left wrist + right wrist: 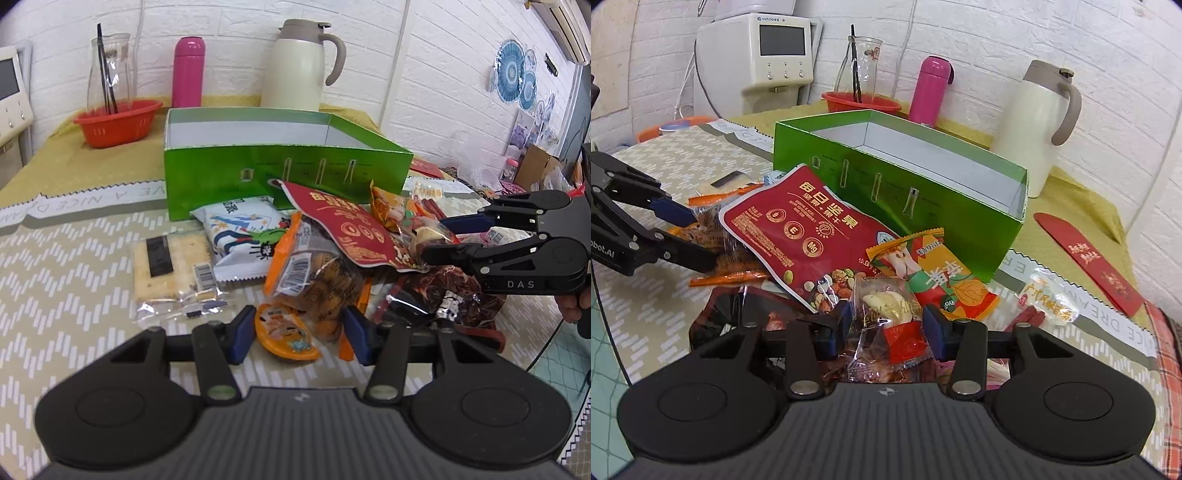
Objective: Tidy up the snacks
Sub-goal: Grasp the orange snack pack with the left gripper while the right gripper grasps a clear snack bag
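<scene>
Snack packets lie heaped in front of an open green box (pixel 288 166) (pixel 945 206) whose white inside shows nothing in it. My left gripper (pixel 301 338) (pixel 701 240) has its blue pads against a clear bag with orange edges (pixel 317 280) that holds brown pastries. My right gripper (pixel 886 328) (pixel 439 240) grips a small clear packet with a red label (pixel 886 317). A red nut pouch (pixel 347 229) (pixel 798 229) leans on the box. A cracker pack (pixel 170 266) and a white-and-blue packet (pixel 243 232) lie to the left.
Behind the box stand a red basket (pixel 118 122) with a glass carafe, a pink flask (pixel 188 72) and a cream jug (pixel 295 66). A red envelope (pixel 1086 254) lies right of the box. A white appliance (pixel 768 55) sits at the back left.
</scene>
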The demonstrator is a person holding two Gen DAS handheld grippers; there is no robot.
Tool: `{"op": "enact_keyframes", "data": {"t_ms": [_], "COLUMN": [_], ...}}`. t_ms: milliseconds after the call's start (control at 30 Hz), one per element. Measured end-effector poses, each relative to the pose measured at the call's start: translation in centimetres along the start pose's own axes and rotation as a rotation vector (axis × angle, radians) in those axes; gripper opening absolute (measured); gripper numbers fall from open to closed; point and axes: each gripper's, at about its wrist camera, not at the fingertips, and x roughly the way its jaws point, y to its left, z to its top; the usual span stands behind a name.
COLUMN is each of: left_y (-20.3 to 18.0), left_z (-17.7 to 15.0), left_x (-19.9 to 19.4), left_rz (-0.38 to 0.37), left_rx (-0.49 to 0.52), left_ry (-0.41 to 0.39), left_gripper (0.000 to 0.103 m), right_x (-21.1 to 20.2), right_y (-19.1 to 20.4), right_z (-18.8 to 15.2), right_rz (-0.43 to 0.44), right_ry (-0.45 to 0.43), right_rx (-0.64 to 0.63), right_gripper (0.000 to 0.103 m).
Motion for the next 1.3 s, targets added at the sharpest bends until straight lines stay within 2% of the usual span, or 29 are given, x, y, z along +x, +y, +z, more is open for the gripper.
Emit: {"op": "enact_keyframes", "data": {"t_ms": [167,233,400,467,533,600,633,767,900,1100,1300], "left_y": [0.3,0.4,1.6,1.7,1.3,1.1,1.1,0.7,1.4,1.4,0.0], "left_z": [-0.8,-1.2,-1.2,-0.9,-0.7,-0.6,-0.6,-0.9,-1.1,-0.7,-0.1], "left_x": [-1.4,-1.9,-2.0,-1.7,-1.4,-1.4,-1.5,-1.6,-2.0,-5.5,-8.0], "left_rz": [0.02,0.04,0.048,0.06,0.09,0.095,0.082,0.078,0.054,0.063,0.039], "left_rx": [-0.002,0.007,-0.053,-0.049,-0.018,-0.006,-0.009,-0.001,-0.073,-0.131,-0.111], "left_ry": [0.006,0.0,-0.018,-0.016,-0.004,0.004,0.009,-0.011,-0.024,-0.1,-0.143], "left_gripper": [0.051,0.067,0.066,0.063,0.041,0.031,0.021,0.019,0.017,0.015,0.015], "right_x": [-1.0,-1.5,-2.0,-1.9,-1.8,-1.9,-2.0,-2.8,-3.8,-4.9,-6.1], "right_y": [0.1,0.2,-0.3,-0.4,-0.2,-0.1,0.0,0.3,0.5,1.1,2.9], "right_z": [-0.2,0.0,0.3,0.2,0.0,-0.2,-0.2,-0.2,0.1,0.3,0.6], "right_rz": [-0.026,-0.044,-0.049,-0.054,-0.064,-0.072,-0.073,-0.089,-0.101,-0.072,-0.049], "right_ry": [-0.03,-0.051,-0.068,-0.059,-0.057,-0.057,-0.06,-0.098,-0.132,-0.143,-0.159], "right_rx": [0.014,0.026,0.08,0.091,0.098,0.103,0.103,0.11,0.117,0.157,0.187], "right_gripper": [0.074,0.074,0.074,0.074,0.074,0.074,0.074,0.073,0.073,0.073,0.073]}}
